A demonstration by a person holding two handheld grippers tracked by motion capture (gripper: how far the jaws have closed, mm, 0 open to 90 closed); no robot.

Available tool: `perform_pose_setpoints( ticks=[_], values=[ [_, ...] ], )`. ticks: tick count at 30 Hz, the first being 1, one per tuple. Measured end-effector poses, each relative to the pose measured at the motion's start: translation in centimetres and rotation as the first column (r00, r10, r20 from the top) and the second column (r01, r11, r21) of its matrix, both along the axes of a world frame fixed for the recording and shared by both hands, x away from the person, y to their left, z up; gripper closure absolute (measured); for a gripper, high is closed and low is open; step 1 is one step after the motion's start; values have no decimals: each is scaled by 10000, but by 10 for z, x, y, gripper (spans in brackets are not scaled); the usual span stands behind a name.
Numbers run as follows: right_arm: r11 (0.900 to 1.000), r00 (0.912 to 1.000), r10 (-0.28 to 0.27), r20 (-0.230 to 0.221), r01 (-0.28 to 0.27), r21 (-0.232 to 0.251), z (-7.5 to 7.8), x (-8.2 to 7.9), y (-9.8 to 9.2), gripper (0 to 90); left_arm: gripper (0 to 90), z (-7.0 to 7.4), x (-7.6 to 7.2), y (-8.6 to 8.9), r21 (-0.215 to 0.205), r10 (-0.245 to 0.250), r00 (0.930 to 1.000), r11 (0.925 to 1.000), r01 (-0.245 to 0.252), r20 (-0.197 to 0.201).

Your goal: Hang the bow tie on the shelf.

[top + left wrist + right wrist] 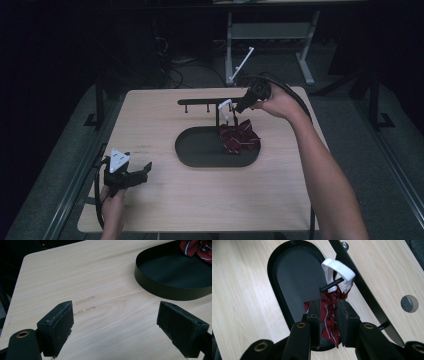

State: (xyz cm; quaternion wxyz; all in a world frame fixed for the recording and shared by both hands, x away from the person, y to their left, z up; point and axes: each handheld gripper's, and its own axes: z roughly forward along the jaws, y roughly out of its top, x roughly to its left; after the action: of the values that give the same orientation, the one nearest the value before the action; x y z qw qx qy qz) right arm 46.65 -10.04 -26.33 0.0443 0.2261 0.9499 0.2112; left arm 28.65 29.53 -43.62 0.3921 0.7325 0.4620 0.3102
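A dark red striped bow tie [241, 138] hangs over the right end of a black oval tray [200, 150]. Its white strap [339, 270] loops over a short black peg [332, 285] on the rack's crossbar [362, 287]. My right gripper [328, 305] is shut on the bow tie [327, 298] just below the peg, and it reaches in from the far right [243, 105]. My left gripper [144, 173] rests low near the table's front left corner, open with bare table between its pads [116, 315]. The tray's rim [170, 290] lies ahead of it.
The black crossbar [205, 101] stands on a post behind the tray and carries small pegs. A round grey grommet [409, 303] sits in the tabletop past the bar. Beyond the table's far edge are a grey desk frame [270, 30] and cables on the floor.
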Motion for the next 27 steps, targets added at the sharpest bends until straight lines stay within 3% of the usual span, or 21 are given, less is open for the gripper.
perform_pose_setpoints(
  ticks=[27],
  values=[
    [9991,9999,140,77,-143,388,0,-15,-12,686,135,0,0,-1,58,-18,10000,10000,18,-17]
  ],
)
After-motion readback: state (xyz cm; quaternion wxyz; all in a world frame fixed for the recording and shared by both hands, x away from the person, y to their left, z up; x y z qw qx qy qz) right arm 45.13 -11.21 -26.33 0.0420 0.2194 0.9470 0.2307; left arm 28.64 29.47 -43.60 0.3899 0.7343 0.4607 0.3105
